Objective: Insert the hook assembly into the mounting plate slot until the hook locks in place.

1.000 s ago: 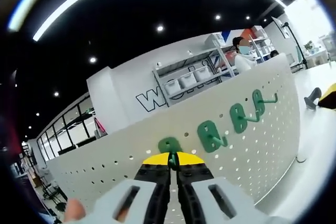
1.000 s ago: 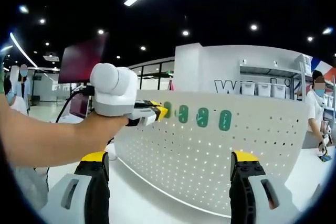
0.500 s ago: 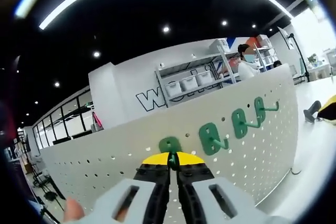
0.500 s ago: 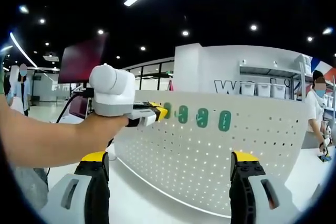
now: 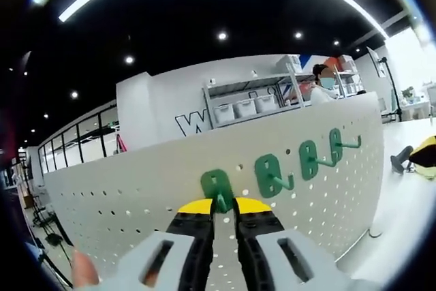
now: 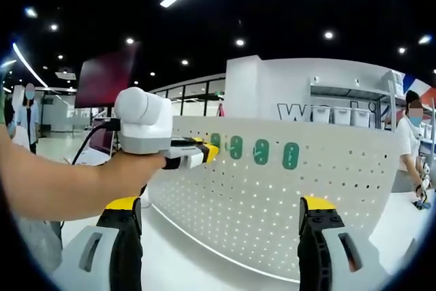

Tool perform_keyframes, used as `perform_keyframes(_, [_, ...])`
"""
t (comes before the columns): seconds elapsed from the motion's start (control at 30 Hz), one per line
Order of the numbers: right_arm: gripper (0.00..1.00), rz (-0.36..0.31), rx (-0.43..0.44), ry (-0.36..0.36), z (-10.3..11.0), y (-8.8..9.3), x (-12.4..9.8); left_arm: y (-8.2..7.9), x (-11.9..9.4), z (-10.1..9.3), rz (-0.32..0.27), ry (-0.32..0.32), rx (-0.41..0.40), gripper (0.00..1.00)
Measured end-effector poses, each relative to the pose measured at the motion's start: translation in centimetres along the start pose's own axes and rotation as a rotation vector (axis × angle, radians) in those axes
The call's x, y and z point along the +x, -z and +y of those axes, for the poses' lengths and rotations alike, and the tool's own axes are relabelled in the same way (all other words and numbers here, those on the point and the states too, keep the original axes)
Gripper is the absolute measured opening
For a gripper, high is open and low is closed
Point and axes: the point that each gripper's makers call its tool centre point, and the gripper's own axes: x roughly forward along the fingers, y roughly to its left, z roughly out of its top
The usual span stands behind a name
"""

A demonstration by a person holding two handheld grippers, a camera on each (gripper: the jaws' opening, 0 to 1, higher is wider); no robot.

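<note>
Four green plastic hooks sit in a row on the white perforated mounting plate (image 5: 327,202), an upright curved pegboard panel seen in both gripper views. In the left gripper view, the left gripper (image 5: 223,207) points at the leftmost green hook (image 5: 218,187), whose flat plate lies against the board just above the yellow-tipped black jaws. The jaws stand slightly apart, with a narrow gap between them; the hook's prong reaches down into that gap, and whether either jaw touches it cannot be told. The three other green hooks (image 5: 302,163) line up to the right, their prongs sticking out from the board.

In the right gripper view, a person's hand (image 6: 133,166) holds the left gripper's white handle, its yellow tip near the leftmost hook on the board. The right gripper (image 6: 221,219) hangs well apart from the plate, its two yellow-capped jaws spread wide with nothing between them.

Behind the board stand a white wall with dark lettering (image 6: 300,110), metal shelving with white bins (image 5: 248,103), and a person (image 6: 411,134) at the right edge.
</note>
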Motion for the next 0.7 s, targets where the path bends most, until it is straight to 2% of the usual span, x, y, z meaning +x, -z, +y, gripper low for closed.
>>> perform_keyframes(0.57, [0.98,-0.001,-0.001,0.003,0.03,-0.15,0.01,0.28,-0.27,0.16,-0.009,0.009,-0.025,0.19])
perform_keyframes(0.7, [0.98,-0.004,-0.002,0.002,0.17,-0.34,-0.05,-0.04,-0.46,0.0,-0.021,0.022,-0.058,0.24])
